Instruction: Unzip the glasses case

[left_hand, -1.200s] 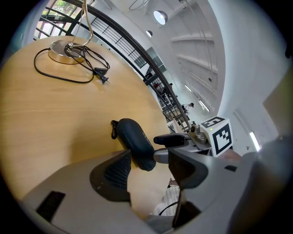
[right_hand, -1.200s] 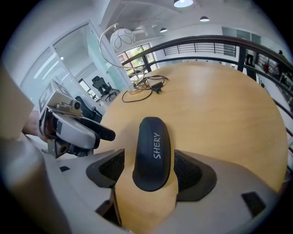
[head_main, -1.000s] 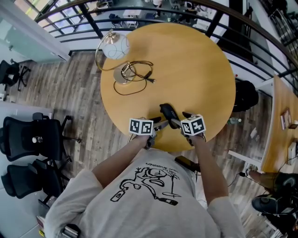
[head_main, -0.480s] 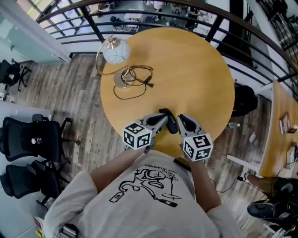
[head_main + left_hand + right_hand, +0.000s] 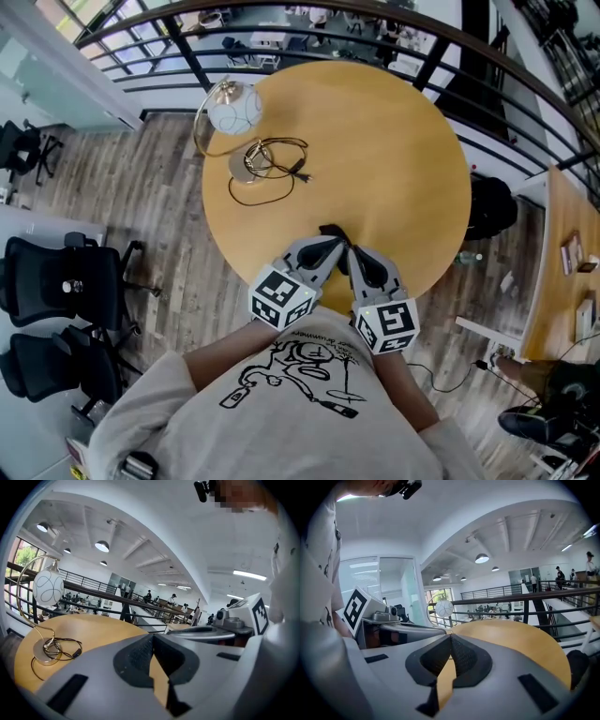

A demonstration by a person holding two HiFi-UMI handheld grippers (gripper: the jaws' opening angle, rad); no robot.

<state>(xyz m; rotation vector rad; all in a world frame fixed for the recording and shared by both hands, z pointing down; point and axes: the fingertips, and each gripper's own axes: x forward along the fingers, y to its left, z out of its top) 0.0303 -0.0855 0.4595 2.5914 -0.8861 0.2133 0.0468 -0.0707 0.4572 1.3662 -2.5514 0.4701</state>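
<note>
Round wooden table [image 5: 384,159], warm tan top. On its far left side stands a lamp [image 5: 232,105]: white globe, brass arc, round base, its black cord [image 5: 296,166] looped loosely beside it. At the near edge lies a dark glasses case [image 5: 330,231], only its tip showing.

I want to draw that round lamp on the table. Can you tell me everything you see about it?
The lamp has a white ball shade with curvy lines on it, hanging from a thin gold hoop that rises from a flat round base. It stands upright near the far left edge of the round wooden table. Its black cord lies in loose loops over and beside the base. Nothing else touches it.
</note>
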